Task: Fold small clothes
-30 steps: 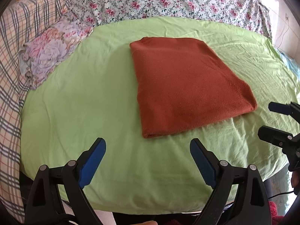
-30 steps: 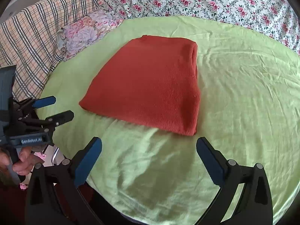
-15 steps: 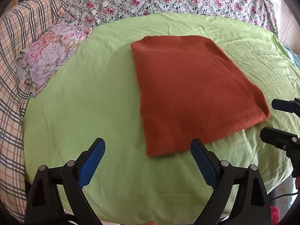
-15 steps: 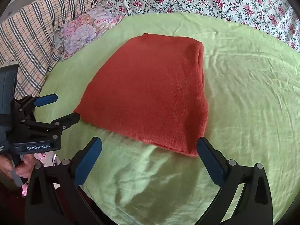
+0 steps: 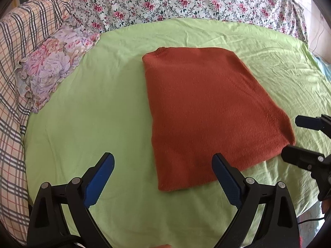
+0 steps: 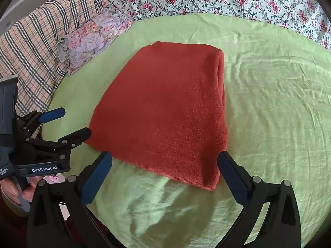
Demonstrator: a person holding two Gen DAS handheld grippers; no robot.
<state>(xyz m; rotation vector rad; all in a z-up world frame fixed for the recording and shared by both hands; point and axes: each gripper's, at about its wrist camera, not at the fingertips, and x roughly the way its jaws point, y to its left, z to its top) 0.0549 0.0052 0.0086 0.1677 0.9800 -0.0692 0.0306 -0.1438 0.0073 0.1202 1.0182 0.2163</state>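
A rust-red knitted garment (image 5: pixel 206 111) lies folded into a flat rectangle on the light green sheet (image 5: pixel 93 113); it also shows in the right wrist view (image 6: pixel 165 111). My left gripper (image 5: pixel 163 177) is open and empty, just short of the garment's near left corner. My right gripper (image 6: pixel 165 173) is open and empty, its jaws straddling the garment's near right edge. Each gripper appears in the other's view: the right one (image 5: pixel 298 138) by the garment's right corner, the left one (image 6: pixel 70 124) by its left corner.
A floral pillow (image 5: pixel 53 70) lies at the left of the green sheet. A plaid blanket (image 5: pixel 18 62) is further left. A flowered bedspread (image 5: pixel 186 2) covers the back. The bed's near edge is below both grippers.
Both grippers have moved forward toward the garment's near edge. The garment has not moved. Both jaws stay open.
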